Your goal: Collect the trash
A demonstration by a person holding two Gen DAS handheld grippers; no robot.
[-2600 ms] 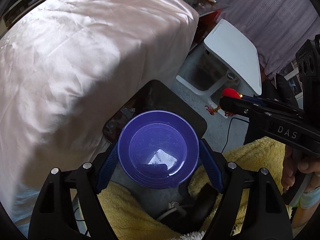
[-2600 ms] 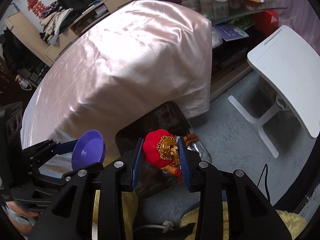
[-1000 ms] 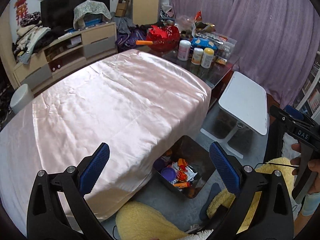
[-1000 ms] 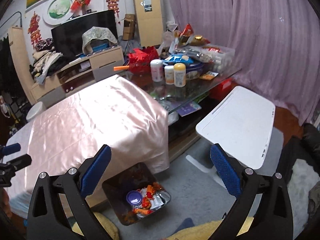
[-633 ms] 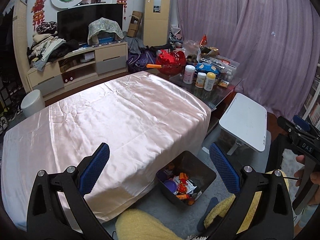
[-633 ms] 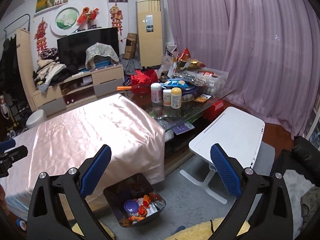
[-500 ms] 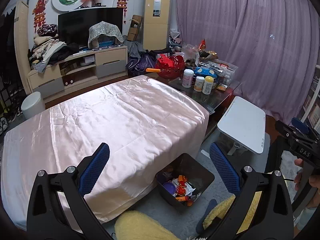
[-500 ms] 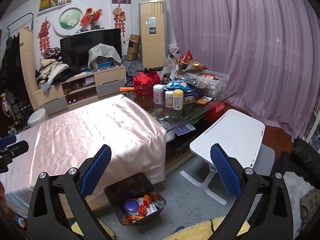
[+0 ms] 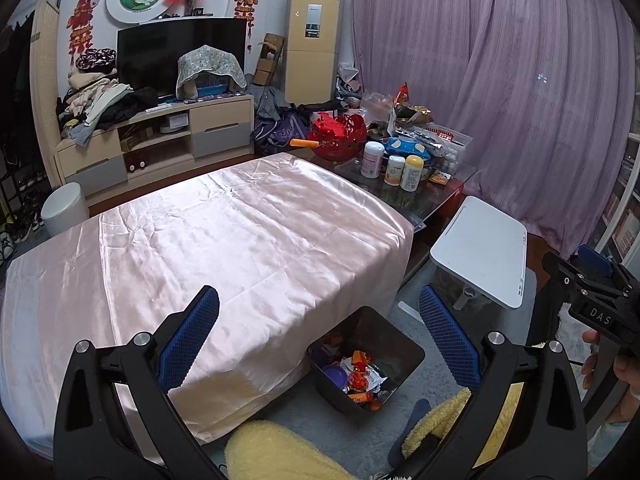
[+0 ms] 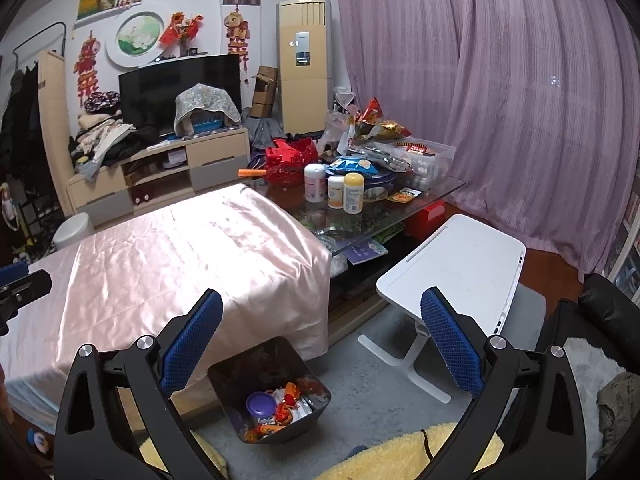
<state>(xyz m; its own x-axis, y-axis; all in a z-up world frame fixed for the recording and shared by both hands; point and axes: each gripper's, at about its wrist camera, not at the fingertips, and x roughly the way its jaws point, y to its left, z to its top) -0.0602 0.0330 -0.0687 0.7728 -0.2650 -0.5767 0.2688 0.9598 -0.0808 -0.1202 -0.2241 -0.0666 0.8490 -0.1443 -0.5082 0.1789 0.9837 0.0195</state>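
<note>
Left gripper (image 9: pixel 318 338) agape above square black bin (image 9: pixel 404 346), purple bowl (image 9: pixel 335 375) inside

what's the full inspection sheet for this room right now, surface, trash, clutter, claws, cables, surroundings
surface: pink satin cloth covers the table, nothing seen on it
job's things: black bin on the floor by the table corner, holding a purple bowl, a red ornament and wrappers
clutter: glass table crowded with bottles, snack bags and a red basket
claws: left claw open, empty; right claw open, empty
cables: nothing seen clearly
surroundings: white lap desk, TV stand, purple curtains, yellow fleece in the foreground
</note>
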